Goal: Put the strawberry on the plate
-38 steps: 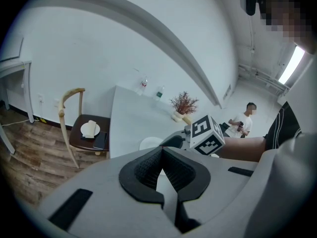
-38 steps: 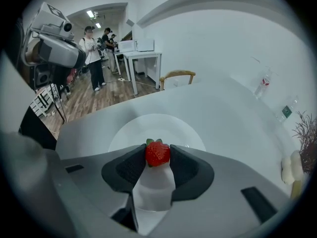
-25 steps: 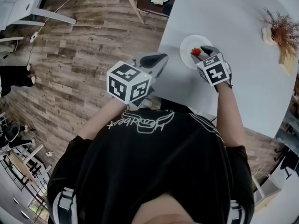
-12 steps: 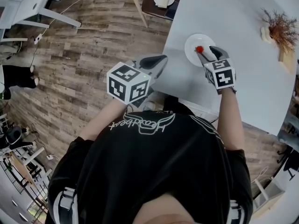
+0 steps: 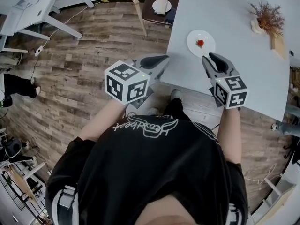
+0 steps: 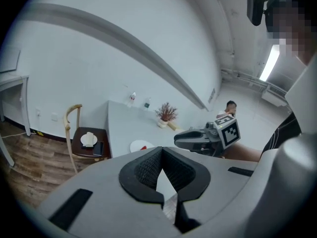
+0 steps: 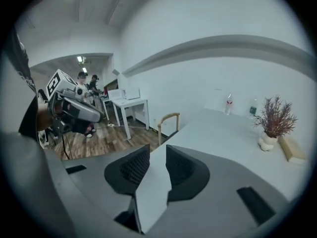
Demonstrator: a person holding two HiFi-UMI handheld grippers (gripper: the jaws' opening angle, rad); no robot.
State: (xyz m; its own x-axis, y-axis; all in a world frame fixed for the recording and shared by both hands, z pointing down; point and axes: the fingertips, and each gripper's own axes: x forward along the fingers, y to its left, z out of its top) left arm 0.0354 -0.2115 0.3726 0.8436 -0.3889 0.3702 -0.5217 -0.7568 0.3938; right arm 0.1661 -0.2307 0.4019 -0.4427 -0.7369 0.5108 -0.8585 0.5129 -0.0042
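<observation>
Two handheld grippers hovered at the near edge of a white table (image 5: 243, 27). The right gripper (image 5: 212, 59) hung over the tabletop with its jaws apart and empty, having just been narrowing. The left gripper (image 5: 161, 60), beside the table's edge and above the wood floor (image 5: 93, 55), had its jaws pressed together on nothing. Just ahead of the right gripper's tips lay a small white plate (image 5: 208, 47). The strawberry (image 5: 200, 43) sat on the plate, clear of both grippers.
</observation>
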